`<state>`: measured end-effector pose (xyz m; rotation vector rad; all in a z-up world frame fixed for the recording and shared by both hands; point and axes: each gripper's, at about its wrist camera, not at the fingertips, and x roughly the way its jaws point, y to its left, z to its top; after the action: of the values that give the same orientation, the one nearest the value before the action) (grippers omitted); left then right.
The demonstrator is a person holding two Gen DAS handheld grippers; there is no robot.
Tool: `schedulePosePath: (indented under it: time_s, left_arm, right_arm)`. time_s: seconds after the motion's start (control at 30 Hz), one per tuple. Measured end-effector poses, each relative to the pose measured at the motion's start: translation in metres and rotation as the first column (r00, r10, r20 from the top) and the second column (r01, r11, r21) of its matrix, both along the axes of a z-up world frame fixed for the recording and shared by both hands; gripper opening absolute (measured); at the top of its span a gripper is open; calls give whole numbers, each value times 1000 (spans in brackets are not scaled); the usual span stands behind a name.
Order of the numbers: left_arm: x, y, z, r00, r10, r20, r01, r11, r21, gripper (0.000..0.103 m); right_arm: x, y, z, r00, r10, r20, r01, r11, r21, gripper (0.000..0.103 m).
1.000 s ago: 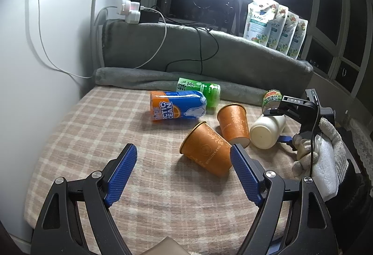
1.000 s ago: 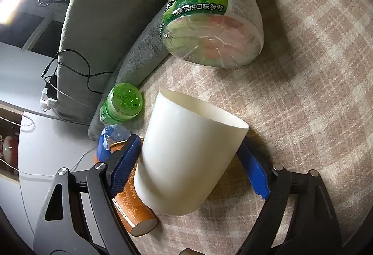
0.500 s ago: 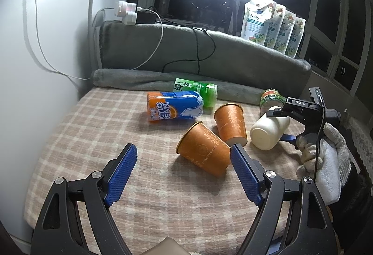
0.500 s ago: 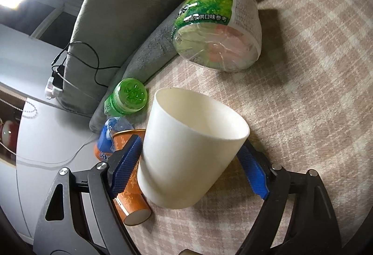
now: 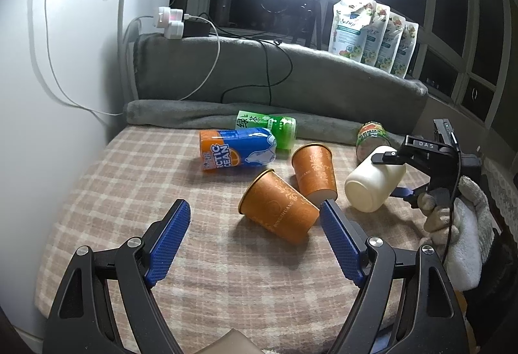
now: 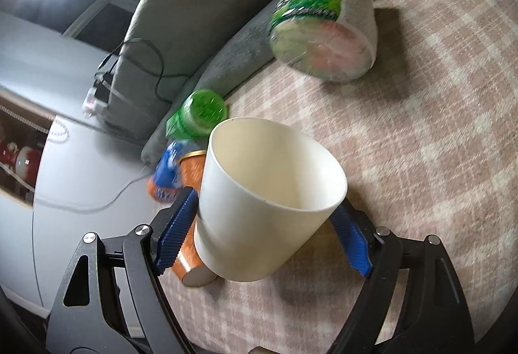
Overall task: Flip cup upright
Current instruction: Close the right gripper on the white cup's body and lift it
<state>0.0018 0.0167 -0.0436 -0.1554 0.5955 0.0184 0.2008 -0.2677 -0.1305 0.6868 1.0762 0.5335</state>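
My right gripper [image 6: 262,234] is shut on a cream plastic cup [image 6: 268,211], held just above the plaid cloth and tilted, its open mouth turned up and away from me. In the left wrist view the same cup [image 5: 372,184] lies nearly sideways in the right gripper [image 5: 399,172], base toward the left. My left gripper [image 5: 254,240] is open and empty, low over the cloth, with an orange paper cup [image 5: 278,211] lying on its side just ahead between the fingers. A second orange paper cup [image 5: 314,171] lies behind it.
An orange-blue can [image 5: 236,150] and a green bottle [image 5: 268,127] lie near the grey rolled blanket [image 5: 194,117]. A green-labelled jar [image 6: 327,23] lies at the back right. A white wall [image 5: 48,127] borders the left. Refill pouches [image 5: 372,30] stand on the sill.
The right gripper has lifted and turned the cream cup, so its mouth now points more upward. The left gripper has stayed open and drifted slightly back.
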Motion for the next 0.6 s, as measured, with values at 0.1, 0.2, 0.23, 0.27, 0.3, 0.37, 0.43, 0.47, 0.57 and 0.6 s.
schedulePosePath:
  time_s: [0.1,0.2,0.23,0.27,0.3,0.37,0.43,0.47,0.57,0.6]
  left_arm:
    - [-1,-2,0,1000,-4,1,4,1000,2,82]
    - [-2,-4,0,1000,-9,1,9,1000,4,82]
    - [-2,-5,0,1000,-12,0,12,1000,3,82]
    - [-2,-6,0,1000,-15,-3,15,1000,3,82]
    - [-2,-7,0,1000,-20,-6,20,1000,1,82]
    - [-1,-8,-1,999,-37,-19,37,999,-13,82]
    - [2,-10,-4,998,-58,-36,56,998,-35,82]
    - [2,-11,-5,997,-69,-44,67,997,-45,82]
    - [6,-13,-9,993,-98,-68,93,993,-71,82]
    - [7,-14,-10,992,-104,-75,99,992,-77,82]
  right_arm:
    - [-10,3,3,998,58,5,-58,998,1,84]
    - [-21,7,6,993,120,-1,-120,993,4,84]
    - [-26,8,7,989,148,-2,-148,989,0,84]
    - [-29,10,8,986,167,-3,-167,986,-5,84]
    - [-34,13,8,980,200,-4,-200,980,-13,84]
    - [-43,18,9,967,256,-10,-256,967,-19,84]
    - [-50,25,10,951,310,-15,-310,950,-37,84]
    - [-54,29,11,940,340,-15,-340,938,-61,84]
    - [-60,38,12,917,397,-20,-397,912,-107,84]
    - [-63,40,10,908,419,-26,-419,900,-119,84]
